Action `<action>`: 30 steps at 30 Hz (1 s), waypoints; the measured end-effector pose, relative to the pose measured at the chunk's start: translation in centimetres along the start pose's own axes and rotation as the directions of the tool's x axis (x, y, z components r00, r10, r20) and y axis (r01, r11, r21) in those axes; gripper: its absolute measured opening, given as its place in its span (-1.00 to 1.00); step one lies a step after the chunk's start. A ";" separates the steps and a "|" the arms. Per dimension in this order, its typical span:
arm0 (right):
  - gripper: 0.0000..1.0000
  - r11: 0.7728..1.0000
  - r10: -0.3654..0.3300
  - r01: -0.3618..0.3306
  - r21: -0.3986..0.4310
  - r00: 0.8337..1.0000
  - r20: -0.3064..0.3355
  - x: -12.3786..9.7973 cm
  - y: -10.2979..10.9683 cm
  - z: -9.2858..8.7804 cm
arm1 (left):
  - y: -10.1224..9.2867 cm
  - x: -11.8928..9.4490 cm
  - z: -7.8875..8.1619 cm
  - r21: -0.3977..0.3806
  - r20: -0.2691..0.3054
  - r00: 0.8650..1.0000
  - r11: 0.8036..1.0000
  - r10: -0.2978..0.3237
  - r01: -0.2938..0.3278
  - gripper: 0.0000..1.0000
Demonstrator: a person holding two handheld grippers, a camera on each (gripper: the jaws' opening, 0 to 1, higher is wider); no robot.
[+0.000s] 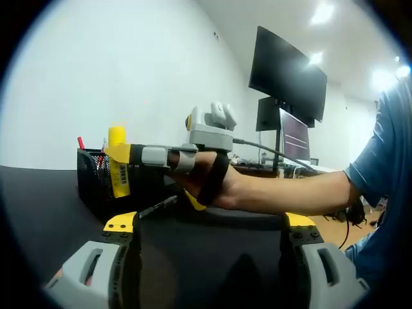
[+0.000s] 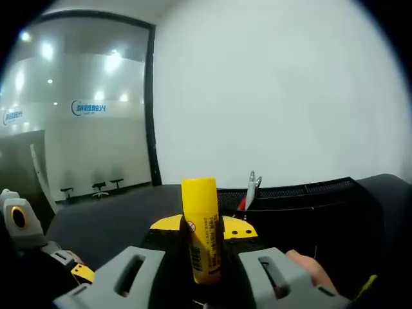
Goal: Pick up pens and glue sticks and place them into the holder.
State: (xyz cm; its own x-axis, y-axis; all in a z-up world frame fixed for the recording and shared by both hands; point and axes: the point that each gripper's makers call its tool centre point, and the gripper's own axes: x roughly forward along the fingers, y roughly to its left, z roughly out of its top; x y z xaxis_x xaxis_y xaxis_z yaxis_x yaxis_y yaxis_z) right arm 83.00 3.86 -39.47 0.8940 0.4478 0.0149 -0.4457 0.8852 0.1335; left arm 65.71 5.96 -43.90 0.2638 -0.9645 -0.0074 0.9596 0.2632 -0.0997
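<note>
1. Right gripper [image 2: 203,248]: jaws pinched on a yellow glue stick [image 2: 201,228], held upright between the yellow-tipped pads, cap end up, label facing the camera
2. Same pair seen from the left gripper view: right gripper [image 1: 122,154] comes in from the right with the person's hand [image 1: 209,177] wrapped around it, and the glue stick [image 1: 118,161] sits at its tips
3. There the glue stick is right at the near wall of the holder [image 1: 96,174], top end above the rim; can't tell whether its lower end is inside or just in front of the mesh
4. Holder is a black mesh box on a dark table [image 1: 38,206]. Red-tipped pen [image 1: 81,143] pokes up from its far-left part
5. In the right gripper view the holder [image 2: 302,199] runs behind and to the right of the glue stick, with a red and white pen [image 2: 250,190] standing in it
6. Left gripper [image 1: 209,248]: jaws spread wide, nothing between them, low over the table and well short of the holder
7. Background: white wall, two dark monitors [image 1: 286,74] on a desk to the right, person's blue sleeve [image 1: 386,148] at the right edge
8. Left gripper [image 2: 19,222] also shows partly at the left edge of the right gripper view; jaw state not readable from there
</note>
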 end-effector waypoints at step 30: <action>-0.67 0.997 -0.072 0.065 -0.052 0.988 -0.139 -2.3 -1.4 -1.0 | 0.1 0.0 -0.2 0.007 -0.009 1.000 1.000 0.001 -0.001 0.71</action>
State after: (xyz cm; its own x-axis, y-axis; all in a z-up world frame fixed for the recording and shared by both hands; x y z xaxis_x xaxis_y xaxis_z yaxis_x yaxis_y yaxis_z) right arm 81.51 1.69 -40.67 0.9086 0.3963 -0.1322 -0.3882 0.9178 0.0830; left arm 65.79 5.94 -44.08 0.2637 -0.9645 -0.0163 0.9601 0.2640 -0.0926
